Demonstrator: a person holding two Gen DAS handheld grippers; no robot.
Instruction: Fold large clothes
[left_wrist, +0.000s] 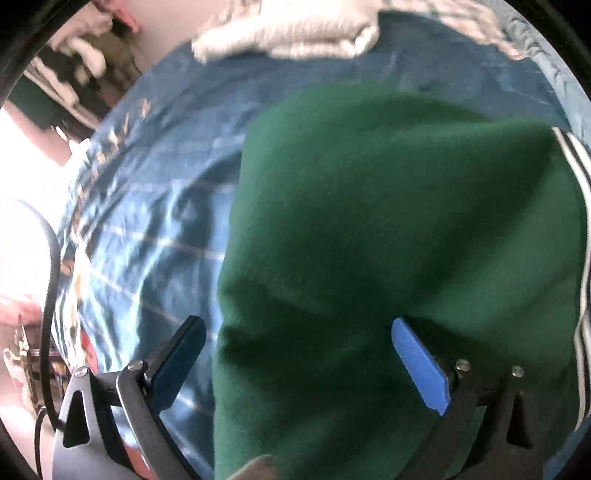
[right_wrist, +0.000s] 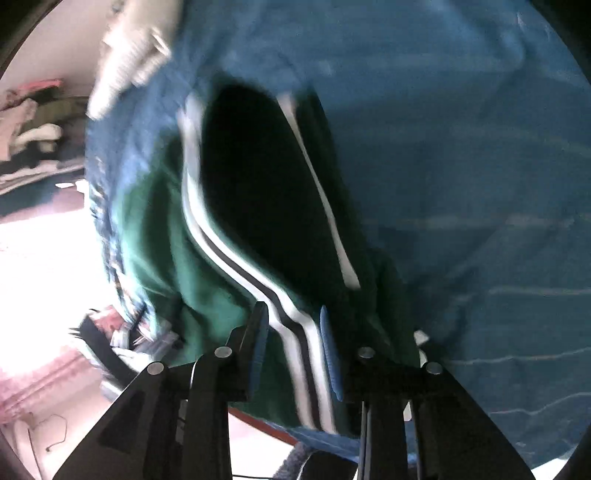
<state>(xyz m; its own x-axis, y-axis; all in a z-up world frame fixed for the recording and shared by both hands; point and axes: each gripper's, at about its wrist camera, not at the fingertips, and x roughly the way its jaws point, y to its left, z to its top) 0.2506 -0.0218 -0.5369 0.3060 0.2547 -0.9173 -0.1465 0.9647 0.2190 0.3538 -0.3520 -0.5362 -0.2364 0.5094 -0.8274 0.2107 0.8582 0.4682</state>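
Observation:
A large green garment (left_wrist: 388, 229) with white and dark side stripes (left_wrist: 576, 162) lies on a blue bedsheet (left_wrist: 159, 192). My left gripper (left_wrist: 295, 354) is open just above it, its jaws wide apart, the cloth's left edge between them. In the right wrist view the same green garment (right_wrist: 155, 236) hangs from my right gripper (right_wrist: 293, 350), which is shut on its striped edge (right_wrist: 295, 332). The cloth opens into a dark fold (right_wrist: 251, 177) beyond the fingers.
A white knitted cloth (left_wrist: 295, 33) lies at the far end of the bed; it also shows in the right wrist view (right_wrist: 125, 62). A pile of clothes (right_wrist: 33, 122) sits by the wall at left. The bed's left edge drops to a bright floor (right_wrist: 44, 266).

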